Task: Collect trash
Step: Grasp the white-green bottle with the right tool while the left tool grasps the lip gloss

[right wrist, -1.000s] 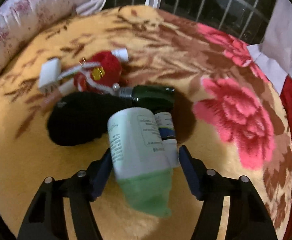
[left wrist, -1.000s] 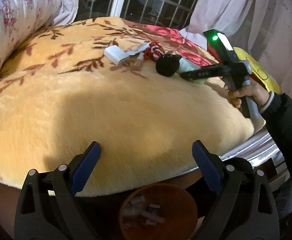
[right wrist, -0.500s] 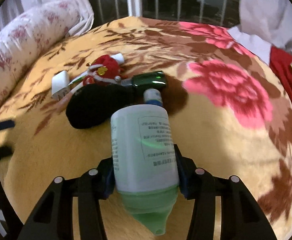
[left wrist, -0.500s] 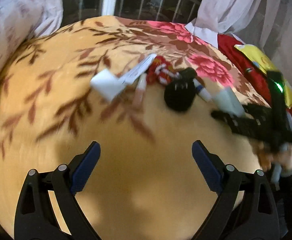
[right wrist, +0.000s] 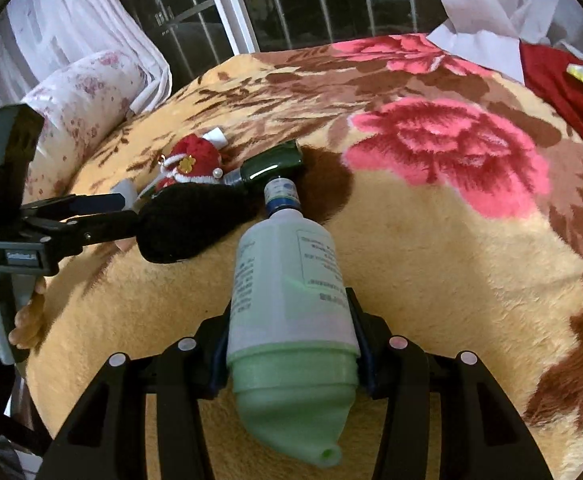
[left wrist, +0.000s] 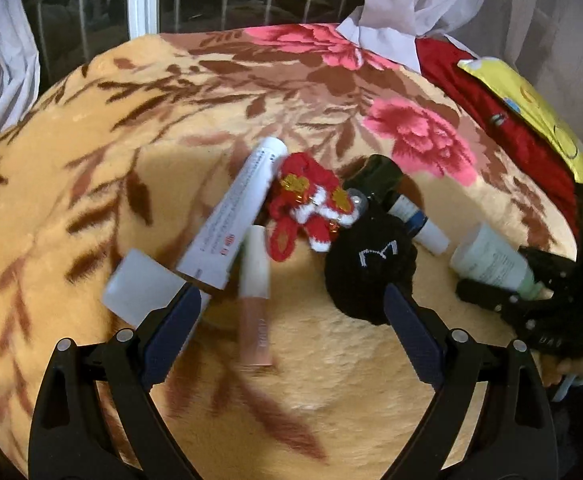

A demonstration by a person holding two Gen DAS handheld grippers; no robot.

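Where clutter ends, bare blanket (left wrist: 291,412).

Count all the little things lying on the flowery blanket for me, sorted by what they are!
Bottles: 3 (green-capped bottle, dark green bottle, small blue-banded bottle)
Tubes: 2 (white tube, pink lip-gloss tube)
Knitted things: 2 (red ornament, black pouch)
White box: 1
Total: 8
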